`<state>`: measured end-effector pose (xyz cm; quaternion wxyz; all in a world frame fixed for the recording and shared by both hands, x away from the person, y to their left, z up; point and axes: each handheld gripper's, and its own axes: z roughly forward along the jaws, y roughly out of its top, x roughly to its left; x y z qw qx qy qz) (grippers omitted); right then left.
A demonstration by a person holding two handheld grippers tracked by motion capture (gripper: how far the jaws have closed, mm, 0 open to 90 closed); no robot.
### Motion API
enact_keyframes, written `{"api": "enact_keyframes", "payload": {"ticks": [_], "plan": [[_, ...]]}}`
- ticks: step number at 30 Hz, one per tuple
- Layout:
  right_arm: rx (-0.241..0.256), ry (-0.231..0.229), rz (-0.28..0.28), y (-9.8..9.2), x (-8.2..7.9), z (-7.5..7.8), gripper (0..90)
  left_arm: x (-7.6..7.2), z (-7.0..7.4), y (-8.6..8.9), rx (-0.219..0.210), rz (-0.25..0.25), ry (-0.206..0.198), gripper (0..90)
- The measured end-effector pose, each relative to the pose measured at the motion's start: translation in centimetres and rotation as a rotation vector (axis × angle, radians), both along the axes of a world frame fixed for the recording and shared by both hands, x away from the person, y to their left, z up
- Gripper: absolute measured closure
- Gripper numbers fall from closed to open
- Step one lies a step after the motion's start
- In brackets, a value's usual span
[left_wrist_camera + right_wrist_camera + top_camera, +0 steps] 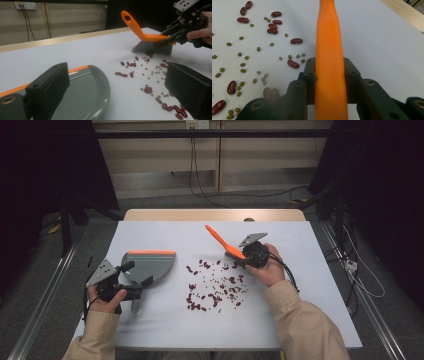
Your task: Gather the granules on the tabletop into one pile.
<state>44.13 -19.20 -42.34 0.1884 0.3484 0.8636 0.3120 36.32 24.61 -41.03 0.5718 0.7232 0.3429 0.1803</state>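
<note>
My right gripper [239, 258] is clamped on the brush [223, 241] at the beans' [215, 287] far right edge. My left gripper [136, 281] grips the dustpan [150, 265], empty, left of the beans.

The right gripper [329, 75] has its jaws clamped on the orange brush handle [329, 45]. Red beans [293, 63] and small green ones [243, 64] lie scattered left of it on the worktop [382, 42].

Readable markings: none.
You will find no legible text, label, brand, number or sign on the brush [222, 241], the dustpan [150, 265], the tabletop [300, 285], or the wall socket [25, 5]; each surface you check here is plain or too small to read.
</note>
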Motion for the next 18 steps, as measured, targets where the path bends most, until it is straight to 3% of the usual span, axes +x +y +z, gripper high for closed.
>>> {"api": "enact_keyframes", "payload": {"ticks": [7, 18], "plan": [[0.05, 0.011, -0.006, -0.46, 0.39, -0.09, 70.6, 0.35, -0.13, 0.25, -0.006, 0.009, 0.004, 5.6], [0.024, 0.016, 0.057, -0.23, -0.13, 0.02, 70.5, 0.34, -0.09, 0.33, -0.012, 0.006, 0.004, 5.6]]}}
